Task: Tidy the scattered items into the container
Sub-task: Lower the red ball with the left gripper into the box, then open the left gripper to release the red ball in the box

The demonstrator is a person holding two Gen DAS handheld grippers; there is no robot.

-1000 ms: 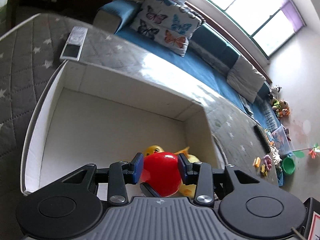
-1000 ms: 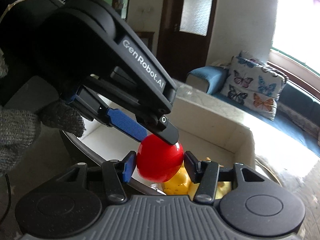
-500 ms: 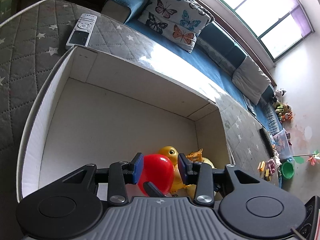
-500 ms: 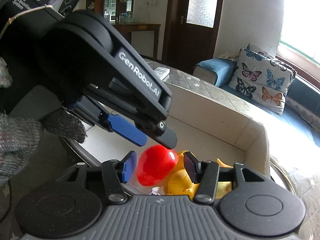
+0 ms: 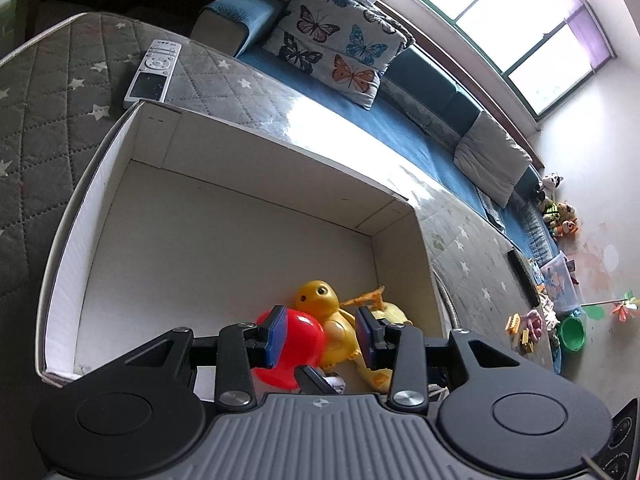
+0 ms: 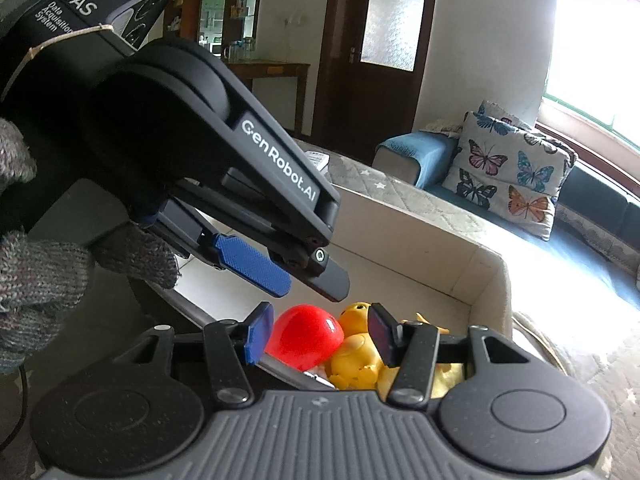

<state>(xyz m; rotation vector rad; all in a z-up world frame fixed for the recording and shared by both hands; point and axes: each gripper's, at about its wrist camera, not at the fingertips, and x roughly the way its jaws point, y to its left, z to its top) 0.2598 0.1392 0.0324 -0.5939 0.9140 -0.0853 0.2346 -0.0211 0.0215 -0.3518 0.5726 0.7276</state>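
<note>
Left wrist: glossy rounded red toy (image 5: 294,354) in matte white box (image 5: 240,160).

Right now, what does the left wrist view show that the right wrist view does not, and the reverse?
Only the left wrist view: the left tool from behind, the box's whole floor, a green bucket, plush toys.

Only the right wrist view: the gloved hand, the right tool, a wooden door.

Both: the red ball and yellow duck in the box, the butterfly pillow, the remote.
</note>
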